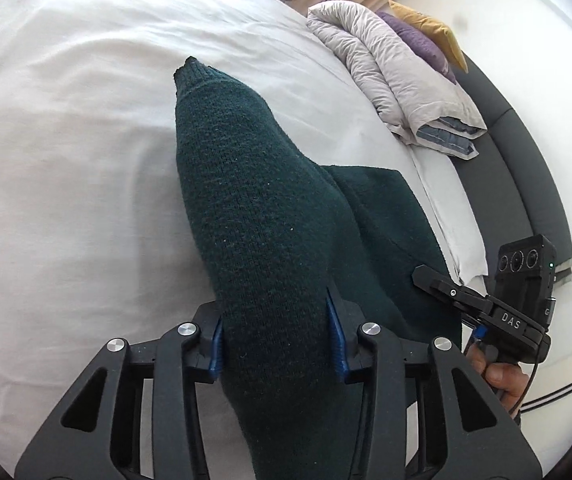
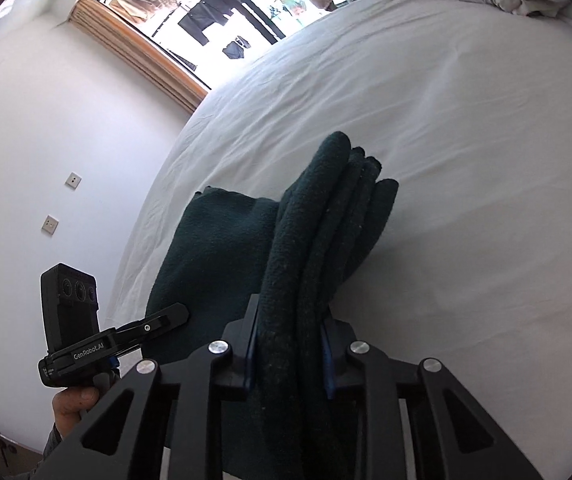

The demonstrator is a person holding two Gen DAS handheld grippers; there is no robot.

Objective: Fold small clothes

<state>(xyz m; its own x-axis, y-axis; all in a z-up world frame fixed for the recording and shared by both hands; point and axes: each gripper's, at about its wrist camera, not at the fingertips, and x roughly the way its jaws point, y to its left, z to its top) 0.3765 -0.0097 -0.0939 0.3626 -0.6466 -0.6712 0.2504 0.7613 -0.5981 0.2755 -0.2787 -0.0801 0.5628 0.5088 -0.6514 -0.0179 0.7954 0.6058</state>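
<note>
A dark green knitted garment lies on the white bed sheet. My left gripper is shut on a thick rolled part of it, which runs forward between the blue pads. In the right wrist view my right gripper is shut on a bunched, folded part of the same green garment, lifted off the sheet. A flat part of the garment rests on the bed to the left. Each view shows the other gripper beside the cloth, held by a hand.
A crumpled grey duvet with purple and yellow cushions lies at the bed's far right end. A dark bed frame edges the mattress. A window with a wooden frame and a white wall with switches stand left of the bed.
</note>
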